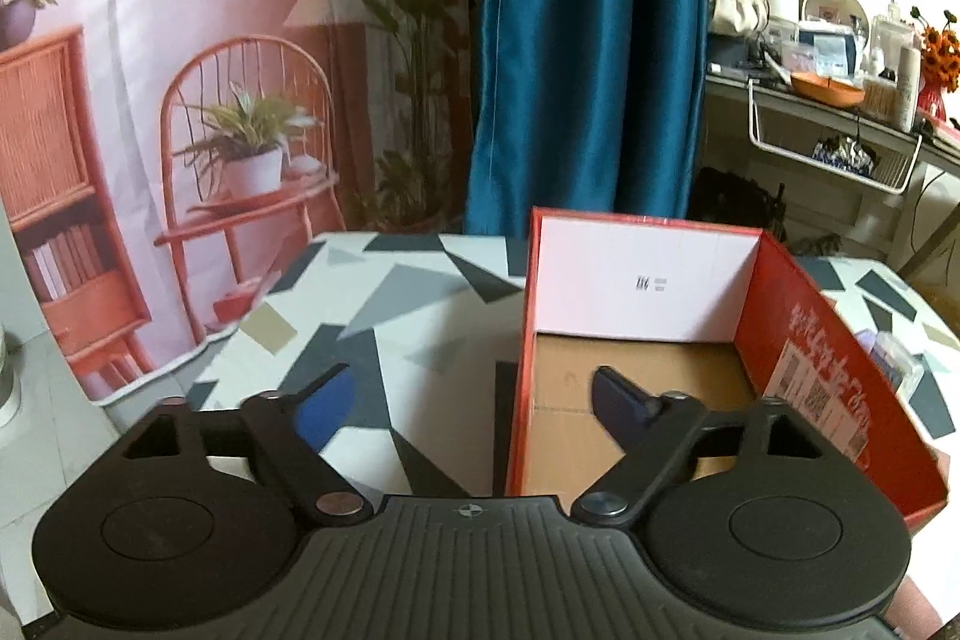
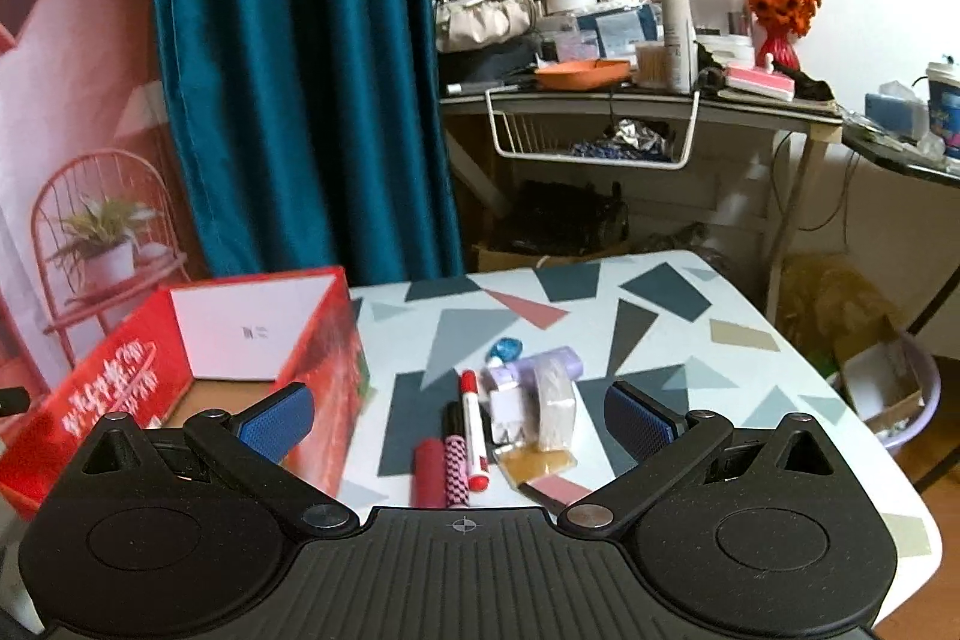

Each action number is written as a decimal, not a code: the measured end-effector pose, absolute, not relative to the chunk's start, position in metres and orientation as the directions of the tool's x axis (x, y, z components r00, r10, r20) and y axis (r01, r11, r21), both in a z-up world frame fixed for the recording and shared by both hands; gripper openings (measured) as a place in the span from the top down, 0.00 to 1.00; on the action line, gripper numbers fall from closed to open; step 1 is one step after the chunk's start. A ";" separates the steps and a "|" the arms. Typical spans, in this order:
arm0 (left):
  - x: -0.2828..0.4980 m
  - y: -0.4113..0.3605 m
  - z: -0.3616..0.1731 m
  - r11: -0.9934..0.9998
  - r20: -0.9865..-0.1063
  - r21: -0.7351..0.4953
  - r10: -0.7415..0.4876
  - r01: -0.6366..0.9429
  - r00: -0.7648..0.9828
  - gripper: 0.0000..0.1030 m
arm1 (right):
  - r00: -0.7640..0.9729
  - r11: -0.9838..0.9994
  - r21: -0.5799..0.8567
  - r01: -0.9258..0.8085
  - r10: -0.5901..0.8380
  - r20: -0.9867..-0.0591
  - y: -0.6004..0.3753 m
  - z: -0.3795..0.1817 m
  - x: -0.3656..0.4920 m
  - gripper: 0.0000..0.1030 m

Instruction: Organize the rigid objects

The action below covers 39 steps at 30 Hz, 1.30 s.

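I see red box (image 1: 828, 388), white inside, cardboard floor; left gripper (image 1: 474, 400) and right gripper (image 2: 459, 415) spread, empty.

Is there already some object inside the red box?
No, the red box shows only its bare cardboard floor in the left wrist view.

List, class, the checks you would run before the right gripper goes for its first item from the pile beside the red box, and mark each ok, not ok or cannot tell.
1. Right gripper open with nothing between the fingers: ok.
2. Left gripper open and holding nothing: ok.
3. Red box open on top, cardboard floor showing: ok.
4. Red marker lies in front of the right gripper, free on top: ok.
5. Marker apart from its neighbours: not ok; the pink patterned pen lies right against it.
6. Box entirely empty: cannot tell; the near part is hidden.
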<state>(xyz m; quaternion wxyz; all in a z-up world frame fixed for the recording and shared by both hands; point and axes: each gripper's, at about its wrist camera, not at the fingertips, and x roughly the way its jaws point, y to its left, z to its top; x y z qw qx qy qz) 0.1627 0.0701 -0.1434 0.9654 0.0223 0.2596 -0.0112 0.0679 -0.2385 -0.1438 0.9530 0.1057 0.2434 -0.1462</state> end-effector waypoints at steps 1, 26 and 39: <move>0.165 0.071 -0.148 0.999 -0.512 0.033 -0.015 0.037 0.859 0.30 | 0.837 0.935 0.137 0.327 -0.219 -0.501 -0.239 -0.147 0.069 0.00; 0.165 0.071 -0.174 0.994 -0.558 -0.043 -0.104 0.097 0.823 0.90 | 0.817 0.964 0.142 0.225 -0.108 -0.566 -0.256 -0.233 0.098 0.33; 0.164 0.070 -0.176 0.996 -0.564 -0.037 -0.090 0.083 0.821 0.90 | 0.739 0.922 0.047 0.384 -0.276 -0.615 -0.286 -0.275 0.100 0.45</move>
